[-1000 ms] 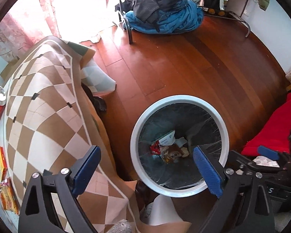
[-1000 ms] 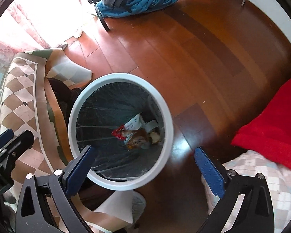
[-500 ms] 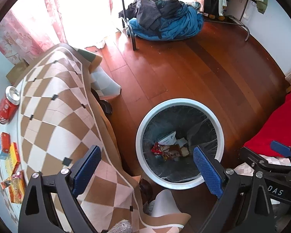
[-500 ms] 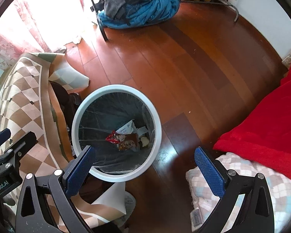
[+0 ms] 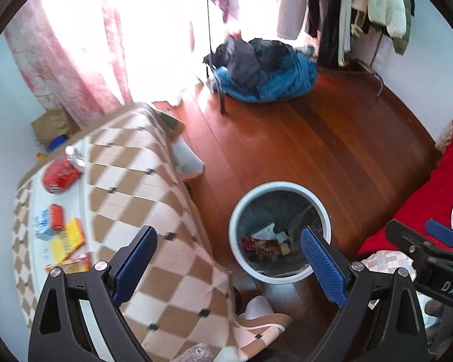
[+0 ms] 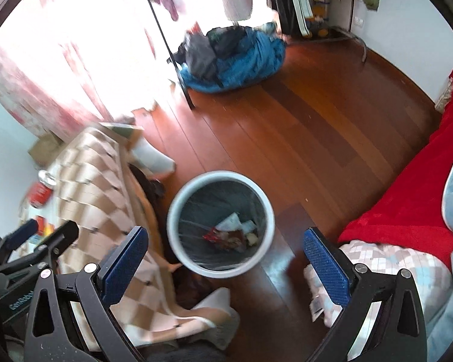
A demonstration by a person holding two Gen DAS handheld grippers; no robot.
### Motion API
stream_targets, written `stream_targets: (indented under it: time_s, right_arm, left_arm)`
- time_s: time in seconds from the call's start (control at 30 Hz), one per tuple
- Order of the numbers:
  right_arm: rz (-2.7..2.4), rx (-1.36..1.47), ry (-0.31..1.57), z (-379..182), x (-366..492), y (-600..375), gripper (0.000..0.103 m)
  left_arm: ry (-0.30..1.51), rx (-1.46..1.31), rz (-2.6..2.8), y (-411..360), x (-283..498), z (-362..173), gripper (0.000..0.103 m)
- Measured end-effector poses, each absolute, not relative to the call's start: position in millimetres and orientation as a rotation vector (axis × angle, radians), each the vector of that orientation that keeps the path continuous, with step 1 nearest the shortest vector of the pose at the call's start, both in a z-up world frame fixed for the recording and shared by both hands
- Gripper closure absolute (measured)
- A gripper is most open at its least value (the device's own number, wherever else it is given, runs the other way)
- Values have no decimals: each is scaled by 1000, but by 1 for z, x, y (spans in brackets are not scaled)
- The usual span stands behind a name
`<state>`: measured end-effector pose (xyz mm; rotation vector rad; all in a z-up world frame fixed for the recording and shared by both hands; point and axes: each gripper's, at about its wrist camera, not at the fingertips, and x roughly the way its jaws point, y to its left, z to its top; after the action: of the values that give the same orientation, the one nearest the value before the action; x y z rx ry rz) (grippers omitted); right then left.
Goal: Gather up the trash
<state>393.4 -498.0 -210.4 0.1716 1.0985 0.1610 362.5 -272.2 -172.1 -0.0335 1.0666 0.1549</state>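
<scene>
A white round trash bin (image 5: 326, 211) (image 6: 178, 199) with a dark liner stands on the wooden floor, with wrappers (image 5: 265, 246) (image 6: 232, 232) at its bottom. My left gripper (image 5: 228, 259) hangs open and empty above the table's edge and the bin. My right gripper (image 6: 226, 259) is open and empty too, high over the bin. On the table with the checked cloth (image 5: 142, 187) lie a red can (image 5: 60, 173) (image 6: 40, 191), a red and blue packet (image 5: 49, 221) and yellow wrappers (image 5: 68, 241).
A pile of blue and dark clothes (image 5: 262, 72) (image 6: 229, 54) lies by a clothes rack at the back. A red blanket (image 5: 422, 205) (image 6: 407, 199) covers the bed on the right. A white slipper (image 5: 256, 309) sits under the table's edge. Pink curtains (image 5: 69, 57) hang at the left.
Both grippers have risen and pulled back from the bin, which now looks smaller. More of the table and its trash has come into the left wrist view.
</scene>
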Motion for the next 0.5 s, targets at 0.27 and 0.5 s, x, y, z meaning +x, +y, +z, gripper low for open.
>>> stream_targets:
  time_s: [0.27, 0.5]
  right_arm:
    - [319, 177, 1043, -147, 365, -416, 0]
    - [584, -16, 1165, -182, 343, -256, 0]
  left_arm:
    - [996, -151, 281, -182, 309, -123, 6]
    - [1095, -206, 586, -44, 225, -179, 6]
